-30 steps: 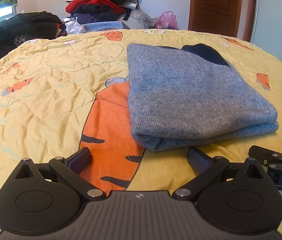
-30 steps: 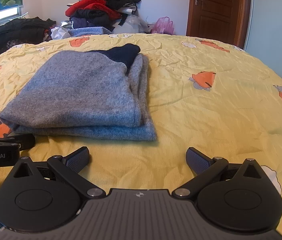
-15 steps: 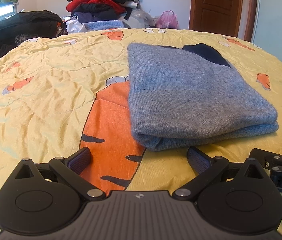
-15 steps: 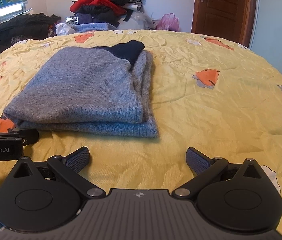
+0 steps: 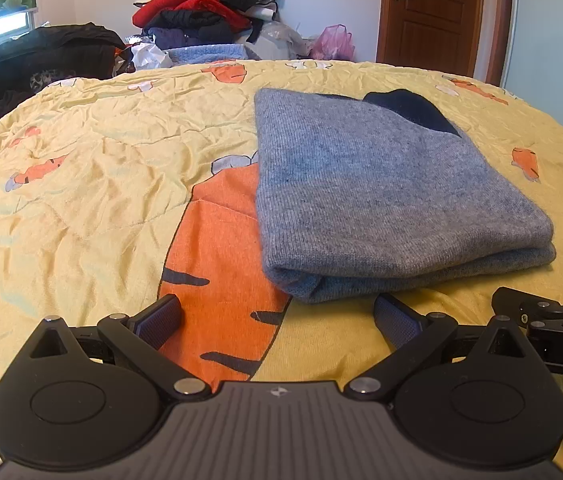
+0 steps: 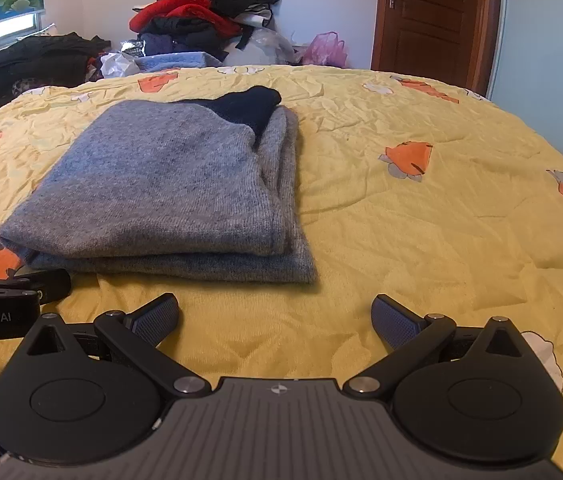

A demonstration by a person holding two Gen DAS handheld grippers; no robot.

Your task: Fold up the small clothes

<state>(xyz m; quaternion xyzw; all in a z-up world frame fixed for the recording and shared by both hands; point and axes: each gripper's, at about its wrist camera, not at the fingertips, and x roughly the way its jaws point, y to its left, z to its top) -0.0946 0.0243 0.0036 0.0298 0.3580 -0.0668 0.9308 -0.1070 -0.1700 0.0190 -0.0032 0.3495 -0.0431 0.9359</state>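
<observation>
Both tongs, left (image 5: 277, 316) and right (image 6: 275, 316), hang apart and empty at the bed's (image 6: 421, 220) near edge. Just beyond lies the folded sweater (image 6: 161, 184); a careless nudge could spill its loose right-hand layers.

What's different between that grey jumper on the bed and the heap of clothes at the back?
The grey jumper is folded into a flat, neat stack; the heap of clothes is a loose, tumbled mound. The jumper is grey with one dark navy patch; the heap mixes red, black and blue pieces. The jumper lies on the yellow bedspread near both open grippers; the heap sits beyond the bed by the wall. Both are clothing.
</observation>
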